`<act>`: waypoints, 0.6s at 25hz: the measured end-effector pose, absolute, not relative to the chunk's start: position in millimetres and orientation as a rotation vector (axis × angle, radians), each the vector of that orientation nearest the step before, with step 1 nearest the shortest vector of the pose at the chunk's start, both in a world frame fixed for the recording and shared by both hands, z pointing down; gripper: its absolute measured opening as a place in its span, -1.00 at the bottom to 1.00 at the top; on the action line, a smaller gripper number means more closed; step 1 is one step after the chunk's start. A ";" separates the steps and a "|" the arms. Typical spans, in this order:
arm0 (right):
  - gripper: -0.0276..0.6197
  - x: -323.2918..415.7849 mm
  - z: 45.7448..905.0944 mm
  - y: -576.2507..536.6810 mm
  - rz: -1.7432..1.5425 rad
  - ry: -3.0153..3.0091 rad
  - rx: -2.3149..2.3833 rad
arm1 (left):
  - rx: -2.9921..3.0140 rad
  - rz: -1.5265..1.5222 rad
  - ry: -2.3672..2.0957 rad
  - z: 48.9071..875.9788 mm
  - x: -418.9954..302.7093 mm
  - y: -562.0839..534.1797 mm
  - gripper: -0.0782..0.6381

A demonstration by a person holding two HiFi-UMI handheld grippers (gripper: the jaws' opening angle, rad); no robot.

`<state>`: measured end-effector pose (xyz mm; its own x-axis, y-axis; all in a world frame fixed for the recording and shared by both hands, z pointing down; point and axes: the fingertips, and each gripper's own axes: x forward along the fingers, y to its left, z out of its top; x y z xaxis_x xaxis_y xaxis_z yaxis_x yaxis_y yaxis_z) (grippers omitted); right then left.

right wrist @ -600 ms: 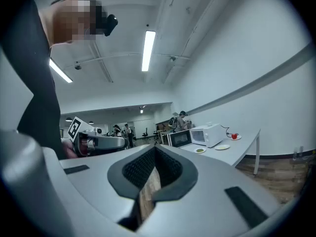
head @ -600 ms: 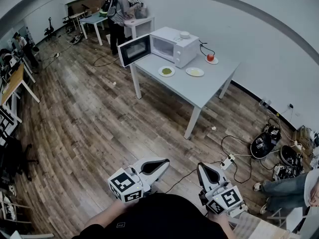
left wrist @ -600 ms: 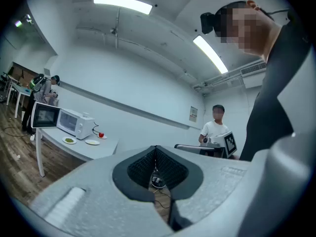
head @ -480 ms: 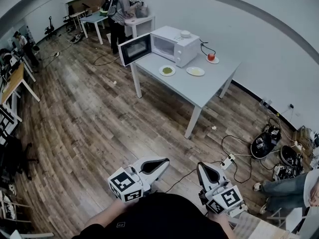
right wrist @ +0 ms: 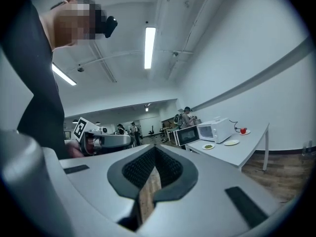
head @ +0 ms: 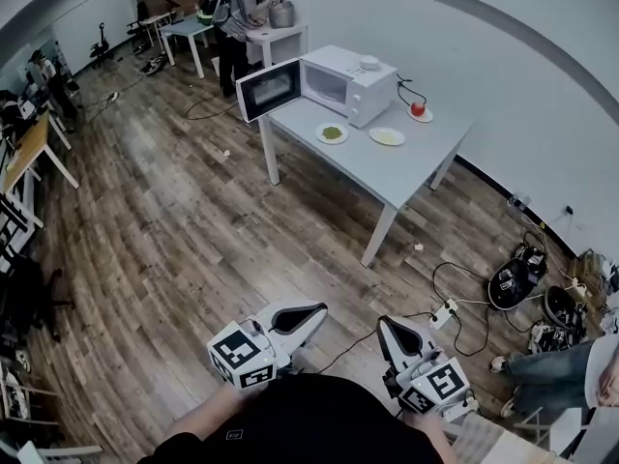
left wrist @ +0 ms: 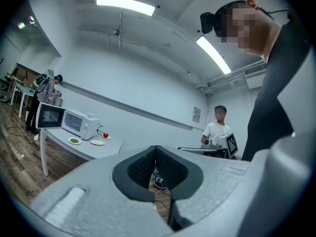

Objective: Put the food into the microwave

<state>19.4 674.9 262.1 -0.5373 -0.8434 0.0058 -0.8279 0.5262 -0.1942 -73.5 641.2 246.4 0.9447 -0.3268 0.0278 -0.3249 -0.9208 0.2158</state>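
White microwave (head: 350, 85) door open, green-food plate (head: 332, 133) beside

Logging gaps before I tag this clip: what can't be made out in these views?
- Inside of the white microwave: head view, too distant and small to tell if empty.
- Green food on the small white plate, pale food on the neighbouring plate: too small to identify in any view.
- Round red item: too small to name.
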 end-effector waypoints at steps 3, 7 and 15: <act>-0.87 1.6 264.6 661.5 -0.290 2.688 -1.427 | 2.900 -0.021 -0.519 242.0 -89.1 626.9 -0.76; -0.87 -28.1 261.7 631.0 -0.319 2.659 -1.428 | 2.999 0.076 -0.593 242.0 -117.5 604.8 -0.76; -0.87 -118.7 266.7 575.0 -0.464 2.590 -1.388 | 2.949 0.019 -0.596 247.7 -204.4 561.7 -0.76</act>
<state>-118.7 575.0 266.7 -0.5536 -0.8328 -0.0004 -0.7809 0.5193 -0.3473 -204.4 561.7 247.7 0.9218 -0.3857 0.0384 -0.3874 -0.9131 0.1274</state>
